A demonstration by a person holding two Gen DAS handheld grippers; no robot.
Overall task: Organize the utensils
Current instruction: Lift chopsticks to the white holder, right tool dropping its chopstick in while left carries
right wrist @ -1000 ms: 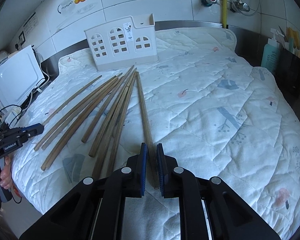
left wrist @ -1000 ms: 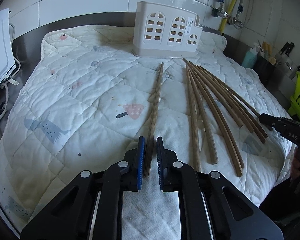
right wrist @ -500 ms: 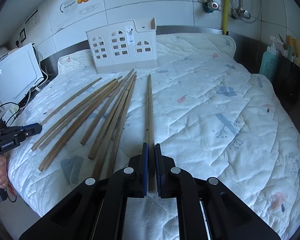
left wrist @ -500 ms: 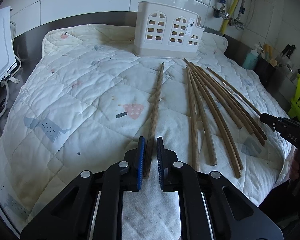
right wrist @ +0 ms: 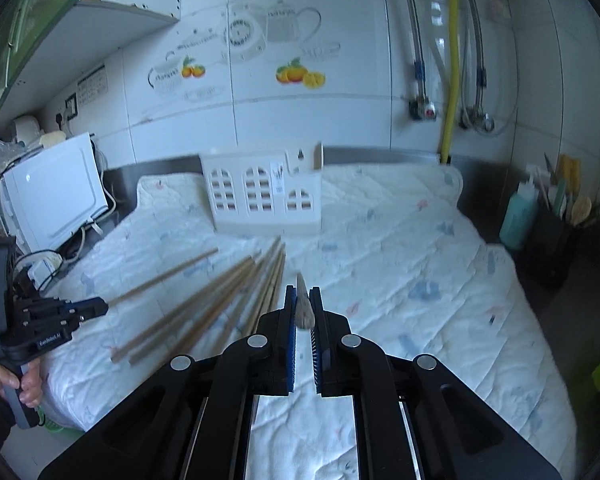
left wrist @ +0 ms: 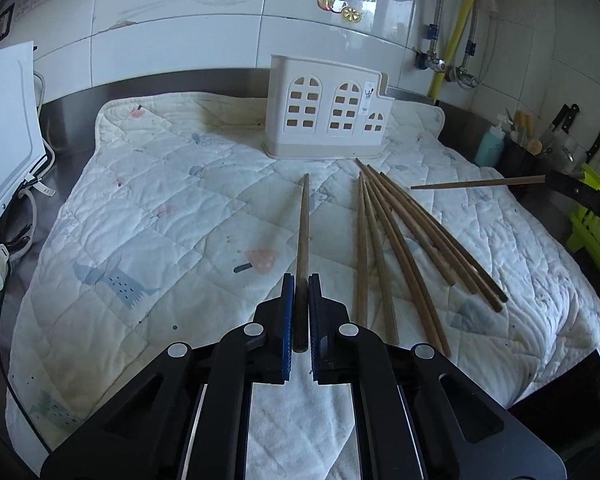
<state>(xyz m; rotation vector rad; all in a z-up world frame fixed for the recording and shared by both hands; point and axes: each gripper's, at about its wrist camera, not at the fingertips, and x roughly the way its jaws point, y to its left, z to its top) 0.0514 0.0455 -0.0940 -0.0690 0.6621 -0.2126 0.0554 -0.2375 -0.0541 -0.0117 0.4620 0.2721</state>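
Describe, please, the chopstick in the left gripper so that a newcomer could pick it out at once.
Start at the white utensil holder with arched windows at the back of the quilted mat. In front of it lies a fan of wooden chopsticks. The chopstick in the left gripper stands alone to their left, its near end clamped between blue pads.
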